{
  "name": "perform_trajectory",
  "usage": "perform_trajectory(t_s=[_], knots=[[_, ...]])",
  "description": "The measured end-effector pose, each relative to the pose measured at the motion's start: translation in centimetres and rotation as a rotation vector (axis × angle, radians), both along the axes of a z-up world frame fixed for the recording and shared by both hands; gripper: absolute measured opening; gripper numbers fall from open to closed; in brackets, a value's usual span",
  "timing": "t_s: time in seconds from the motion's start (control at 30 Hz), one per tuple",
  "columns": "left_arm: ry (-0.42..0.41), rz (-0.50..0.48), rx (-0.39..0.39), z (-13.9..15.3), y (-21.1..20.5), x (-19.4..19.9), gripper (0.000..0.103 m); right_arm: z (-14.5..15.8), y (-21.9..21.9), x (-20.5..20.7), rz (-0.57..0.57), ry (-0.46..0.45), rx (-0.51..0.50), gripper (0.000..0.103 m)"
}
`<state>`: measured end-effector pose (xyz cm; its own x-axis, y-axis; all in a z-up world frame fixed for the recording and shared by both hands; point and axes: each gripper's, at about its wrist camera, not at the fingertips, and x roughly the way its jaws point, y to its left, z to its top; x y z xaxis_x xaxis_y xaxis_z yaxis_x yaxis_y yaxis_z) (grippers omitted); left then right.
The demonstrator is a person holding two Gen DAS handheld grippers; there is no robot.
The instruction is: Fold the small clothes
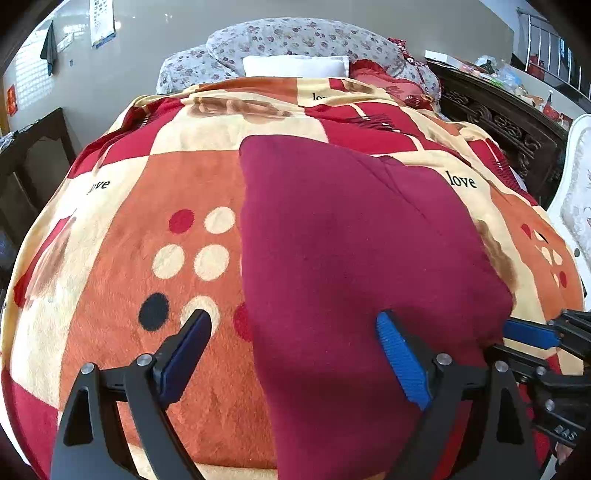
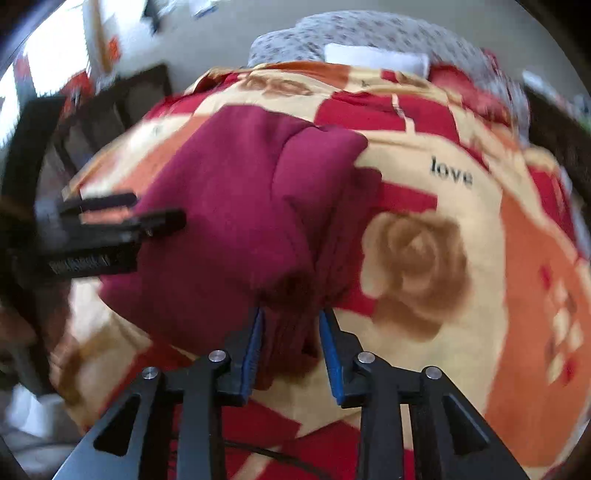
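The dark red soft cloth garment [image 1: 354, 258] lies folded on the patchwork blanket [image 1: 122, 236], so lift the wide-open, empty left gripper [image 1: 291, 325] and the slightly open right gripper [image 2: 291, 317], at the 6 o'clock edge, gently away.

This is a bedroom in a home. A bed fills the view, covered by a fleece blanket [image 1: 147, 229] in red, orange and cream blocks printed with roses, dots and the word "love". At its head lie flowered pillows [image 1: 295, 40] and a white cushion [image 1: 295, 66]. A calendar [image 1: 101, 22] hangs on the pale wall, a dark carved wooden cabinet [image 1: 491, 114] cluttered with household things stands at one side, and a dark wooden table [image 1: 33, 147] at the other.
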<state>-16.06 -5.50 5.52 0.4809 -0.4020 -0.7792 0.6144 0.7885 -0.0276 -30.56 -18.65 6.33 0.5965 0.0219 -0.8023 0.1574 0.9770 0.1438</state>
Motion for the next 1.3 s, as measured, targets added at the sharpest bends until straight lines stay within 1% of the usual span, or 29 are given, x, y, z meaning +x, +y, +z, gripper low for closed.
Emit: perform_trajectory(t_s=[0.07,0.13,0.17,0.2,0.27,0.37,0.4,0.47,0.6,0.67,0.77,1.1,1.3], knots=[[-0.001,0.020,-0.010,0.1,0.2,0.0,0.091,1.0,0.6,-0.5,0.009,-0.007,-0.034,0.034],[-0.018,0.032,-0.014,0.4,0.5,-0.3,0.091,2.4,0.7,-1.3,0.003,-0.042,-0.019,0.039],[-0.033,0.037,-0.009,0.5,0.5,-0.6,0.091,3.0,0.6,-1.6,-0.011,-0.061,-0.005,0.047],[-0.044,0.040,-0.001,0.7,0.5,-0.8,0.091,3.6,0.4,-1.8,-0.033,-0.080,0.001,0.059],[-0.075,0.039,0.020,1.1,0.4,-1.5,0.091,4.5,0.7,-2.4,-0.093,-0.112,-0.009,0.069],[-0.109,0.031,0.030,1.9,0.3,-2.4,0.091,5.1,1.0,-2.5,-0.145,-0.128,0.007,0.071],[-0.113,0.032,0.022,2.1,0.4,-2.6,0.091,5.1,1.1,-2.5,-0.169,-0.124,0.003,0.073],[-0.119,0.038,-0.003,2.7,0.7,-3.0,0.091,4.9,1.1,-2.4,-0.208,-0.104,-0.015,0.076],[-0.117,0.059,-0.034,3.4,1.3,-3.4,0.091,4.6,0.6,-2.5,-0.254,-0.084,-0.003,0.078],[-0.111,0.068,-0.040,3.5,1.7,-3.4,0.091,4.6,0.4,-2.7,-0.281,-0.093,-0.009,0.079],[-0.107,0.080,-0.047,3.7,2.1,-3.4,0.091,4.5,0.3,-2.7,-0.310,-0.099,-0.022,0.084],[-0.127,0.110,-0.058,4.4,3.6,-3.5,0.091,4.0,0.9,-1.0,-0.314,-0.100,-0.047,0.088],[-0.118,0.120,-0.056,4.1,3.8,-3.2,0.091,3.8,1.4,-0.3,-0.298,-0.090,-0.056,0.091]])
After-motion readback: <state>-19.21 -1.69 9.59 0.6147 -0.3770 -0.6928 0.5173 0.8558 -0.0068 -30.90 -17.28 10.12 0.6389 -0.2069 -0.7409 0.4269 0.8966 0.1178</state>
